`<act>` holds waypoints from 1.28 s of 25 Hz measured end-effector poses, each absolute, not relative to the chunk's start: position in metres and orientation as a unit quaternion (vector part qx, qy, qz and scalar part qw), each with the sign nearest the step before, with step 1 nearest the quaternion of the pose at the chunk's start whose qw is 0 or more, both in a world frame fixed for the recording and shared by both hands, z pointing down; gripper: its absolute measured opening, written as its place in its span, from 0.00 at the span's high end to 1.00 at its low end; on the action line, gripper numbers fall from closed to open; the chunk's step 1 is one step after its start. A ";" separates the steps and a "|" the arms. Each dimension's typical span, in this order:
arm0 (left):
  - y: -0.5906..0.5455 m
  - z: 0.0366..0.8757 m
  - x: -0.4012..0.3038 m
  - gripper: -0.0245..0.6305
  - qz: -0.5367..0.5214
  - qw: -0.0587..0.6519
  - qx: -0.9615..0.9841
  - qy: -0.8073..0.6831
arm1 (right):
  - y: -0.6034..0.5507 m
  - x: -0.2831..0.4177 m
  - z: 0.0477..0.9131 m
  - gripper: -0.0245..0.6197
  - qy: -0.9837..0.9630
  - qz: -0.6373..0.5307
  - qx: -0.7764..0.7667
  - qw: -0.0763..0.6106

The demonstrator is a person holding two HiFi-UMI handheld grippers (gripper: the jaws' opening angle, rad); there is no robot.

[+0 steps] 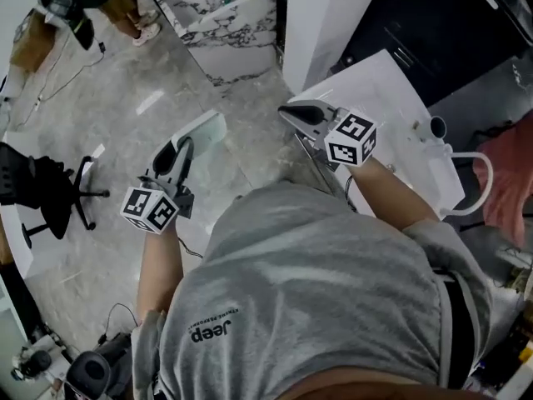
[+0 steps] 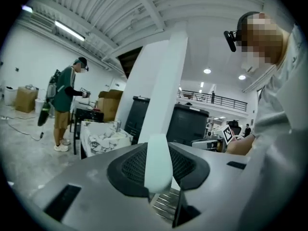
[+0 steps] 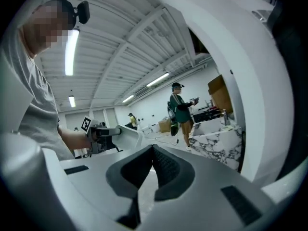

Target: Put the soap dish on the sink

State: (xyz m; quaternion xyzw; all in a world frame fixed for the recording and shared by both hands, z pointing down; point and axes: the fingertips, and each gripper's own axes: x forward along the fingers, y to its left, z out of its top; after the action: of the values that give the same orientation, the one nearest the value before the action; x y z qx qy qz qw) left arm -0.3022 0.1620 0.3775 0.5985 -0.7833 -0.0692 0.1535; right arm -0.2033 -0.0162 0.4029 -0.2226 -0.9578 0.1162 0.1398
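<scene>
Over open floor (image 1: 125, 107), well apart from the sink (image 1: 391, 98), pinched the soap dish (image 1: 202, 133) by one thin edge in the left gripper (image 1: 178, 152), right gripper (image 1: 293, 112) pressed together, empty; risked slip and drop in transit.

One word can be read: "Jeep" (image 1: 208, 332), printed dark on the person's grey shirt (image 1: 333, 298), at about 7 o'clock in the head view and upside down from the camera. A line of finer print just beside it is too small to read. The left cube (image 1: 150, 209) and right cube (image 1: 350, 138) carry black-and-white square markers, patterns without letters. The two gripper views show no legible text.
</scene>
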 end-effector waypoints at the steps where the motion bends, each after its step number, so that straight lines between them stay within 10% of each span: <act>1: 0.146 0.378 -0.305 0.80 -0.066 0.158 0.619 -0.767 | -0.026 -0.199 0.403 0.88 -0.963 0.118 -0.199 0.138; 32: -0.353 0.512 -0.106 0.80 0.105 0.292 0.858 -0.408 | -0.259 0.027 0.482 0.88 -0.963 0.186 0.166 0.106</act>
State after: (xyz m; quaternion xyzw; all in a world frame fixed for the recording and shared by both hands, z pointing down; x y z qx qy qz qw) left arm -0.1061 -0.3533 0.5118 0.8583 -0.4085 0.1051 0.2922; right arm 0.0273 -0.2588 0.4819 0.1658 -0.9627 0.1856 0.1064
